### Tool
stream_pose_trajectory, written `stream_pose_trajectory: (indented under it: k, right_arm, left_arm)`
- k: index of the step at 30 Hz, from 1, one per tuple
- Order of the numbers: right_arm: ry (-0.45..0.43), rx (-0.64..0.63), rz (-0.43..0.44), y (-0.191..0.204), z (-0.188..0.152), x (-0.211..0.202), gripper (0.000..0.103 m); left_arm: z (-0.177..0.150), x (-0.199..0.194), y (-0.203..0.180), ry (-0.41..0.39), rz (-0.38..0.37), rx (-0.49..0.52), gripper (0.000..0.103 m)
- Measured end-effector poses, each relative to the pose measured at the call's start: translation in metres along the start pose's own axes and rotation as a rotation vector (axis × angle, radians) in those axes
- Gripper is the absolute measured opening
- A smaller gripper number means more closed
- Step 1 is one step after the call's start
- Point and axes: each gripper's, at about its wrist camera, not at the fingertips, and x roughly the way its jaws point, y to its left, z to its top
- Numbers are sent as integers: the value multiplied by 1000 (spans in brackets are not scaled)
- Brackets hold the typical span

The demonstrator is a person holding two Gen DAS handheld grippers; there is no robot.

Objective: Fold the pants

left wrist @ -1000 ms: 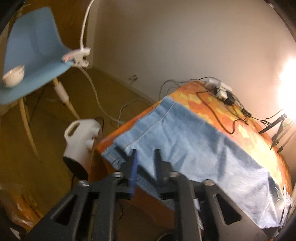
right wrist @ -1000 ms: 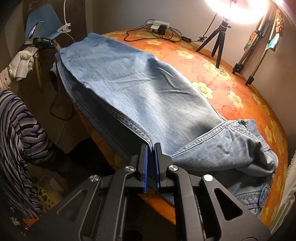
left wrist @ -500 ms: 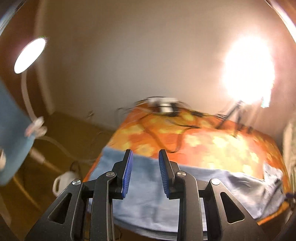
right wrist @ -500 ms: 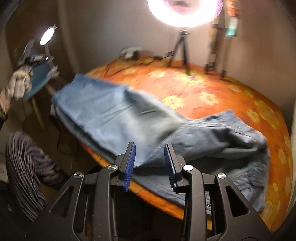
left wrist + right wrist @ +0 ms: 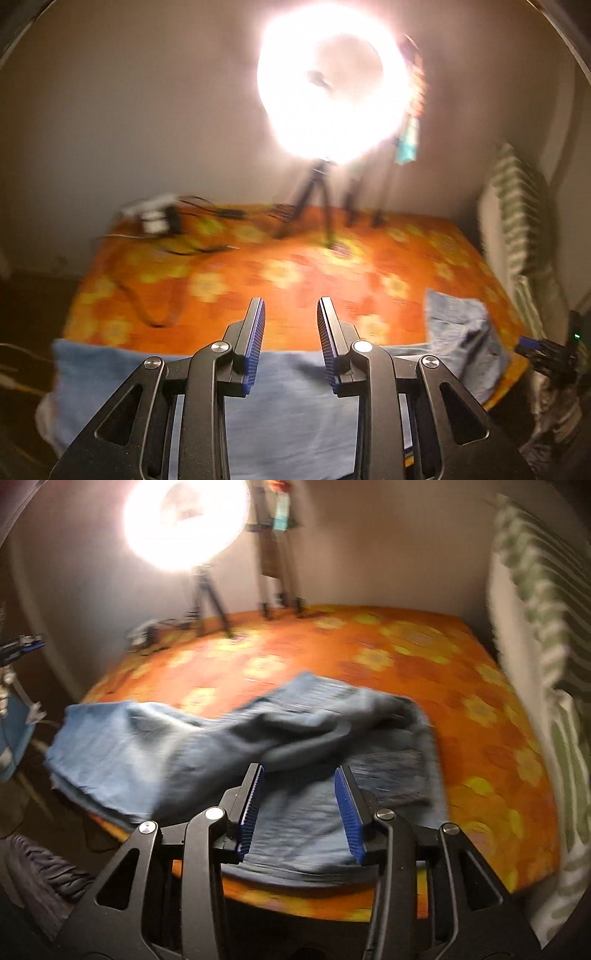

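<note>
Light blue jeans [image 5: 207,746] lie along the near edge of the orange flowered table [image 5: 406,653], legs stretched to the left and the bunched waist with a back pocket at the right. The right gripper [image 5: 301,775] hovers above the seat of the jeans; its jaws are opening and nothing is between the blue pads. In the left wrist view the jeans [image 5: 288,398] run across the table's [image 5: 258,280] front edge. The left gripper [image 5: 290,308] stands open over them, holding nothing. The other gripper's tip [image 5: 546,350] shows at the far right.
A bright ring light [image 5: 332,85] on a tripod [image 5: 314,199] stands at the back of the table, beside more stands [image 5: 280,579]. A power strip with cables [image 5: 159,218] lies at the back left. A green striped cloth [image 5: 535,590] hangs at the right. A striped sleeve [image 5: 40,871] is low left.
Both grippers pulled up and back from the jeans' near edge and rolled level. The right gripper went from shut to open; the left stayed open. The jeans lie where they were.
</note>
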Motion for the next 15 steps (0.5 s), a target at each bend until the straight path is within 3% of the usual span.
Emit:
stream_pose_trajectory:
  k: [4, 8, 15]
  right_arm:
    - [37, 109, -35, -44, -4, 11, 43]
    - [46, 179, -63, -76, -12, 12, 56]
    - [105, 270, -79, -112, -30, 25, 58]
  left_arm:
    - [-3, 43, -44, 72, -114, 8, 43]
    - [-13, 91, -91, 150, -225, 10, 44]
    - [-38, 163, -154, 295, -351, -13, 44]
